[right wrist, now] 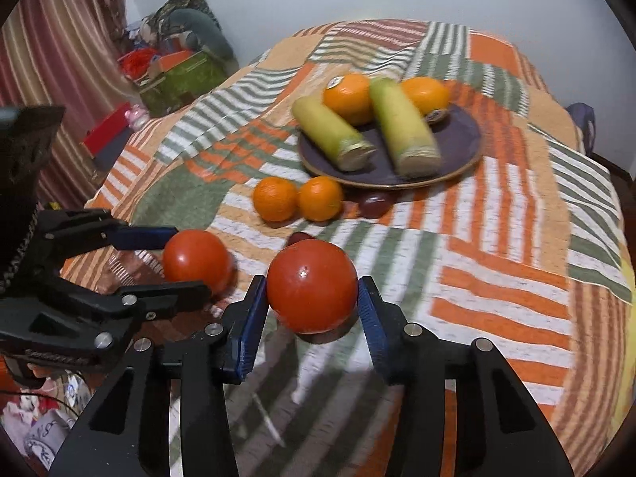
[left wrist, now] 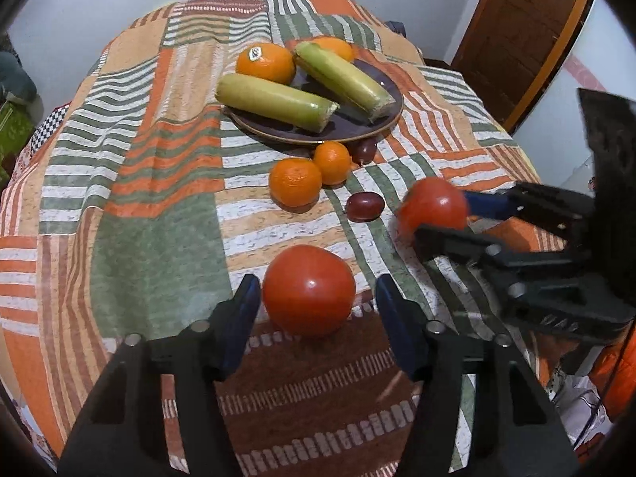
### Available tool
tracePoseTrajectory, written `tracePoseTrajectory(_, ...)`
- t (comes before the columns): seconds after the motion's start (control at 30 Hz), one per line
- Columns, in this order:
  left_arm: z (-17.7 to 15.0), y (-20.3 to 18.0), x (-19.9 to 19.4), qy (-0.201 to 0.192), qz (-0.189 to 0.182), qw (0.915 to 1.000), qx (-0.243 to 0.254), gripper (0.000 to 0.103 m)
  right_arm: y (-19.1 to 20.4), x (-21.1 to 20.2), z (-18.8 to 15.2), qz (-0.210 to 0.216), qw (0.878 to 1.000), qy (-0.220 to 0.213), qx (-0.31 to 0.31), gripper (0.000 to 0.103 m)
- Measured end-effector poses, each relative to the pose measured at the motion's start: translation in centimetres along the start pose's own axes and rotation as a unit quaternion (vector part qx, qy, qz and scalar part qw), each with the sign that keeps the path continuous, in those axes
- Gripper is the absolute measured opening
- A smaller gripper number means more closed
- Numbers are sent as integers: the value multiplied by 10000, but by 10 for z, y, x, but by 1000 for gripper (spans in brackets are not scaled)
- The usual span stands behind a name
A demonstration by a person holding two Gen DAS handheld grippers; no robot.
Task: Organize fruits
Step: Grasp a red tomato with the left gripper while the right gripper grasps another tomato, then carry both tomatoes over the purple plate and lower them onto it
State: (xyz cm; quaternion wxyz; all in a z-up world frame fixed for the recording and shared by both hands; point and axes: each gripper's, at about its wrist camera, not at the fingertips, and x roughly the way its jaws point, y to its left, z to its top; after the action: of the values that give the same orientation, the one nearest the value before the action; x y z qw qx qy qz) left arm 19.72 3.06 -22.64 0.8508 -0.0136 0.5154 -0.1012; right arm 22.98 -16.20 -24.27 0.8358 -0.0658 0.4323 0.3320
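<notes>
Far orange point(left wrist: 334, 48) half hidden behind the plate's point(left wrist: 357, 127) green stalks, sticker on near orange point(left wrist: 265, 62) unreadable, left hand-held gripper point(left wrist: 318, 298) narrowing around tomato point(left wrist: 308, 290) before the plate, right pad apart, right hand-held gripper point(right wrist: 313, 298) pinching blurred second tomato point(right wrist: 312, 285).

Evenly lit from overhead, moderately bright, with soft shadows under fruit on the tabletop point(left wrist: 159, 183). Small glare spots on both tomatoes point(right wrist: 312, 286). Strong fisheye bending and dark vignette at corners. Motion blur across the right wrist view.
</notes>
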Motion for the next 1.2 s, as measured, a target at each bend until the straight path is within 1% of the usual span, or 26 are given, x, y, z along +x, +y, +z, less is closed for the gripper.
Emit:
tracePoseTrajectory(0.03, 1, 0, 2, 14, 34, 10000, -10, 56, -4, -3, -1, -34, 10000, -23, 42, 42)
tracePoseTrajectory(0.1, 2, 2, 5, 41, 81, 9999, -56, 49, -10, -7, -1, -111, 9998, -67, 122, 42)
tracePoseTrajectory(0.2, 3, 6, 6, 31, 8, 9999, -124, 49, -16, -12, -1, -172, 9996, -118, 212, 42)
tracePoseTrajectory(0.3, 2, 6, 7, 50, 0, 9999, -90, 49, -21, -16, -1, -215, 9993, -156, 274, 42)
tracePoseTrajectory(0.43, 0, 6, 18, 287, -9, 9995, -129, 49, -24, -18, 1, -229, 9991, -187, 307, 42)
tracePoseTrajectory(0.57, 2, 5, 16, 201, 22, 9997, -126, 49, -25, -22, 1, -238, 9990, -227, 295, 42)
tracePoseTrajectory(0.8, 14, 10, -5, -129, 95, 9997, -192, 48, -31, -29, 6, -336, 9984, -349, 299, 42)
tracePoseTrajectory(1.03, 41, 10, -27, -565, 112, 9981, -199, 48, -39, -37, 20, -474, 9968, -573, 281, 42)
tracePoseTrajectory(1.2, 61, 7, -35, -812, 91, 9965, -174, 48, -45, -44, 37, -580, 9949, -793, 226, 42)
